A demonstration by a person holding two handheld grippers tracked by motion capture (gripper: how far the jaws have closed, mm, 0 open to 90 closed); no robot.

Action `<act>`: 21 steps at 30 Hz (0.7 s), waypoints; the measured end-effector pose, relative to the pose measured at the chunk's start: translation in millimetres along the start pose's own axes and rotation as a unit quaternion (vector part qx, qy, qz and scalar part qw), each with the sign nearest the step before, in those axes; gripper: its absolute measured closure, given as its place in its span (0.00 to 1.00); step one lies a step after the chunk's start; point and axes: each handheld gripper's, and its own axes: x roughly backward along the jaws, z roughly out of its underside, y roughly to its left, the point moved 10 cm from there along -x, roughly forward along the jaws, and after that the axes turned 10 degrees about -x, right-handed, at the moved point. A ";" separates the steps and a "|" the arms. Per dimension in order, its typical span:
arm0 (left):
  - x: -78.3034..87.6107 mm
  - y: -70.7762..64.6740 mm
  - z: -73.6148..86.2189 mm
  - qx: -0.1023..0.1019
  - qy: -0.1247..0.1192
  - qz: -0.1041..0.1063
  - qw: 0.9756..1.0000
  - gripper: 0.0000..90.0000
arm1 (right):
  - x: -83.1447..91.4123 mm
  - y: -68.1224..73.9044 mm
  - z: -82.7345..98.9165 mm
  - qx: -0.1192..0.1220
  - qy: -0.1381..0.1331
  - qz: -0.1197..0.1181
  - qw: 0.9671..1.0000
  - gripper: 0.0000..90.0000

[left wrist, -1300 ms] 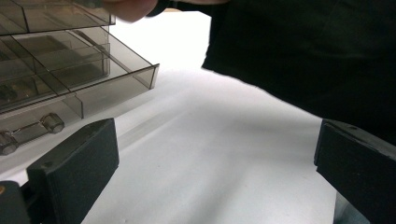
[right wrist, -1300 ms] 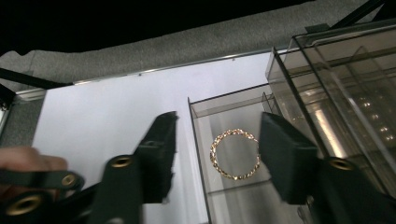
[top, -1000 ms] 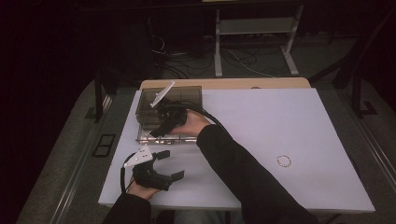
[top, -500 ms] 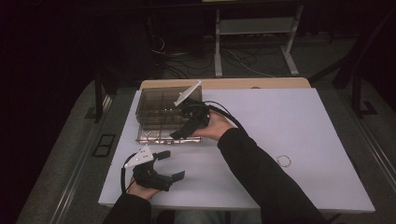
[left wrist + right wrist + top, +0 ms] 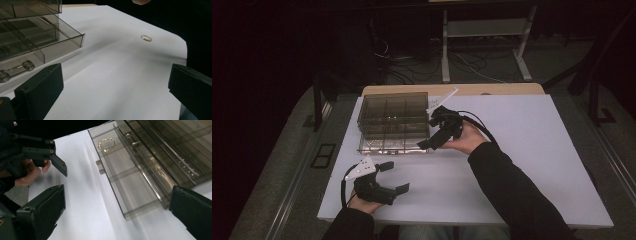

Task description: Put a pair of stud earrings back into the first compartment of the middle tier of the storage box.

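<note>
right gripper (image 5: 426, 134): moved right, from over the smoky clear plastic drawer box (image 5: 393, 115) to just beside its right edge
right gripper jaws: just been opening, now wide apart, nothing between them
right forearm in dark sleeve (image 5: 512, 190): swung right, now crosses the white table sheet (image 5: 532, 150) instead of the box front
bottom drawer (image 5: 125, 182): front right part uncovered, pulled out, small gold chain bracelet (image 5: 107, 144) lying inside

The high view looks forward and down from well above the white rectangular worktop (image 5: 532, 150). Each gripper view sits low and close, looking along the worktop. All three views share the smoky transparent plastic drawer box (image 5: 394, 120) (image 5: 30, 27) (image 5: 160, 152).
</note>
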 end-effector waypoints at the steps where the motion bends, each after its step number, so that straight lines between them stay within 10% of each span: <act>1: 0.1 0.0 0.0 0.000 0.000 0.000 1.000 0.00 | 2.6 -1.2 1.8 -0.001 -0.002 0.002 1.000 0.00; 21: 0.7 0.2 -0.3 -0.001 -0.001 -0.004 1.000 0.00 | 52.6 -14.9 37.6 -0.035 -0.036 0.030 0.998 0.00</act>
